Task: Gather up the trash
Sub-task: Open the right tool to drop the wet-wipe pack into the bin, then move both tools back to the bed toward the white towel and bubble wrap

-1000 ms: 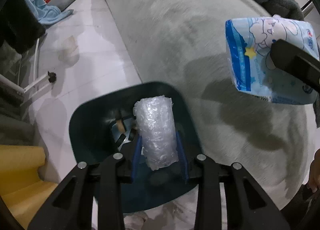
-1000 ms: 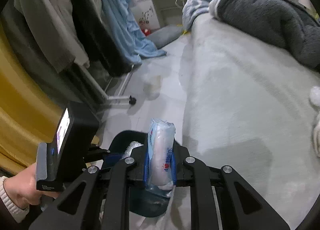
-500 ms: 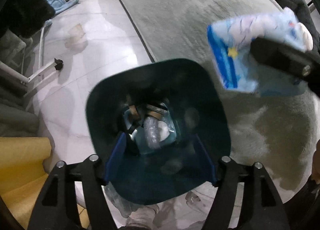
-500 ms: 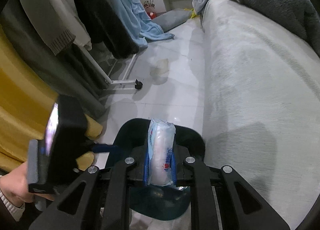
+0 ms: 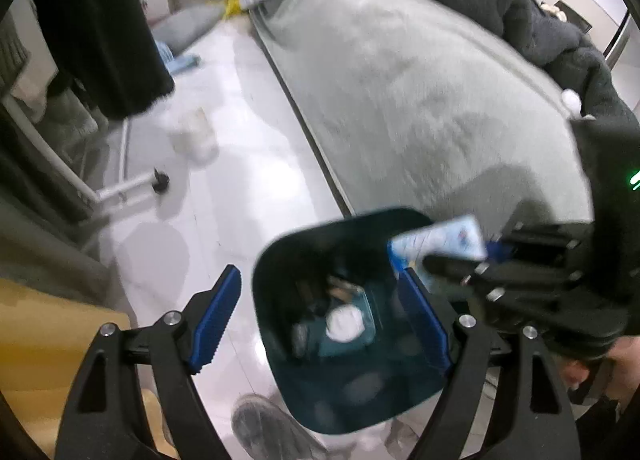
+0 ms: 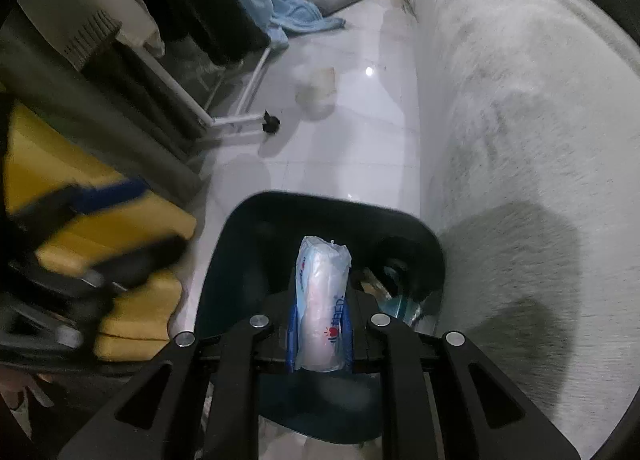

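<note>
A dark teal bin (image 5: 276, 256) stands on the white floor beside the bed. Several pieces of trash lie inside, among them a whitish bubble-wrap roll (image 5: 344, 324). My left gripper (image 5: 320, 320) hangs above the bin's left side. Its jaws are opening and nothing is gripped between the blue pads (image 5: 218, 312). My right gripper (image 6: 320, 338) is shut on a blue-and-white tissue pack (image 6: 322, 300) held upright just above the bin's mouth (image 6: 280, 199). In the left wrist view the pack (image 5: 440, 238) sits over the bin's right rim.
The grey-covered bed (image 5: 420, 91) runs along the right, a dark blanket (image 5: 500, 7) on it. A clothes rack with a caster (image 6: 271, 123) and hanging garments stands at the left. A translucent cup (image 6: 316, 93) lies on the floor. Yellow cushions (image 6: 120, 227) sit by the bin.
My left gripper let go of the bubble-wrap roll, which fell into the bin, and its jaws spread wide while it drew back. My right gripper came down over the bin with the pack.
</note>
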